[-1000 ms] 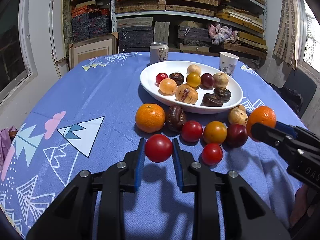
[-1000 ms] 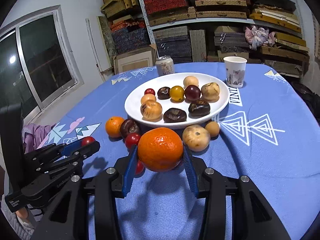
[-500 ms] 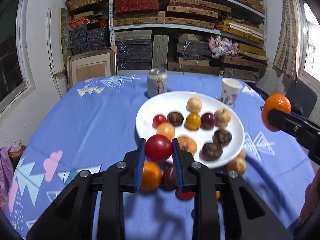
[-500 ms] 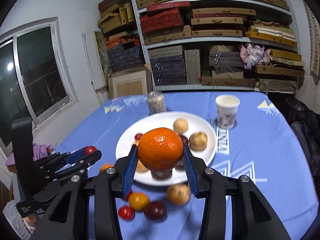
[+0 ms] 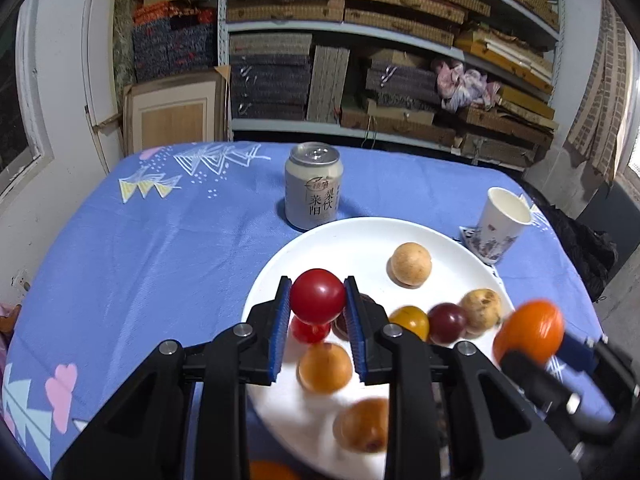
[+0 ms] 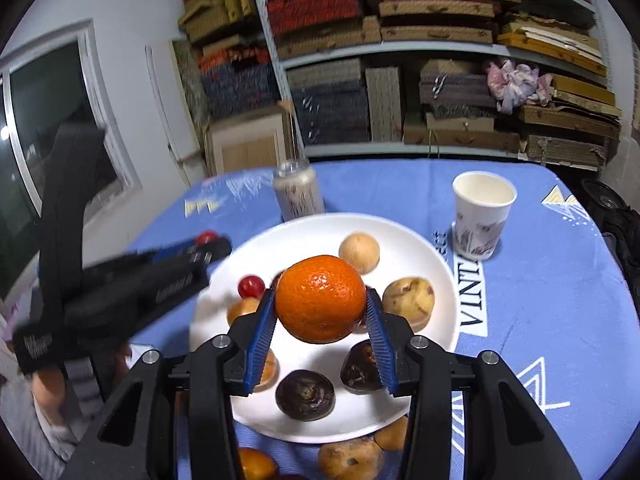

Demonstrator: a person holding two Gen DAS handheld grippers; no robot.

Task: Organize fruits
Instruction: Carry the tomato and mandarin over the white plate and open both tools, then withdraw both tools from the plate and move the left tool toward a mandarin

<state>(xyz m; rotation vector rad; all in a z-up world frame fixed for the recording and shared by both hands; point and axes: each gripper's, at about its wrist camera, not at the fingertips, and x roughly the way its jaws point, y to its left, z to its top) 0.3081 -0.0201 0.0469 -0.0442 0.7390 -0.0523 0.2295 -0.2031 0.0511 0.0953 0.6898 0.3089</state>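
**Mia:** Blue cloth covered the big table (image 5: 168, 240), and it had little triangles on it. What sat on it?

**Ben:** A white plate (image 6: 408, 240) full of fruit. Behind it stood a can (image 5: 314, 190), and a paper cup (image 6: 482, 214) was off to the right.

**Mia:** What did the claws have?

**Ben:** The right gripper (image 6: 320, 300) squeezed a big orange (image 6: 320, 298) between its blue pads, up over the middle of the plate. The left gripper (image 5: 318, 298) was closed tight on a red tomato (image 5: 318, 296), over the plate's left part.

**Mia:** Did both cameras see the same things?

**Ben:** No. Only the right camera showed two dark brown fruits (image 6: 306, 394) at the near side of the plate, plus a hand (image 6: 48, 384) under the other claw. Only the left camera showed the letters on the can clearly. In the right one the can was a blur.

**Mia:** And the small stuff?

**Ben:** A round tan fruit (image 5: 410, 264) lay alone at the back of the plate in both views. The left camera also showed a yellow fruit (image 5: 410, 320) next to a dark red fruit (image 5: 448, 322).
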